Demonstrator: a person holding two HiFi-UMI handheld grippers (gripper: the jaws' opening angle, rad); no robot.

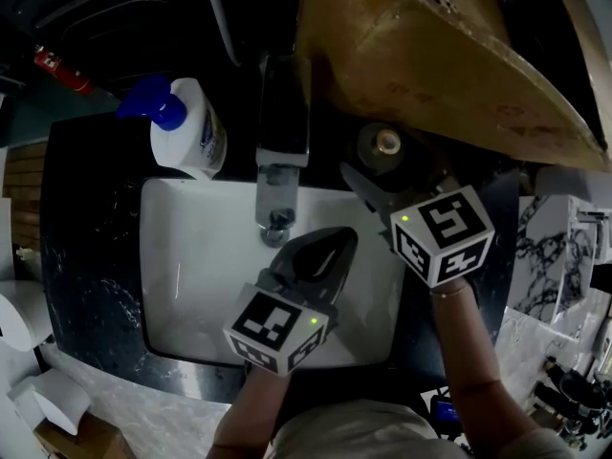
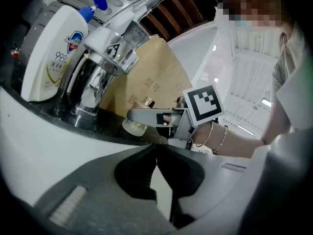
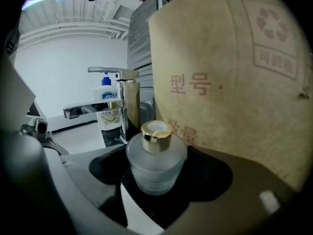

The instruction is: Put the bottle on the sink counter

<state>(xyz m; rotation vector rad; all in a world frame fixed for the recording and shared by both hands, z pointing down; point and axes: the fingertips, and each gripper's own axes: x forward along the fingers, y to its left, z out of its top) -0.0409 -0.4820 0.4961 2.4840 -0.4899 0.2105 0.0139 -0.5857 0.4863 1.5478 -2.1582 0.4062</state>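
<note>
Now bottle (image 3: 155, 166) upright, axis vertical.

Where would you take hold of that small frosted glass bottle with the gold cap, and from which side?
Probably around the small frosted glass bottle's round body, below the narrow gold cap, coming level from the white basin's side. It stands upright, its walls look straight, and the brown cardboard box crowds it from behind.

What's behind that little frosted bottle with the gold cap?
A big cardboard box stands close behind the bottle. Farther back, off to one side, are the tap and a soap dispenser. The box covers whatever lies beyond it.
</note>
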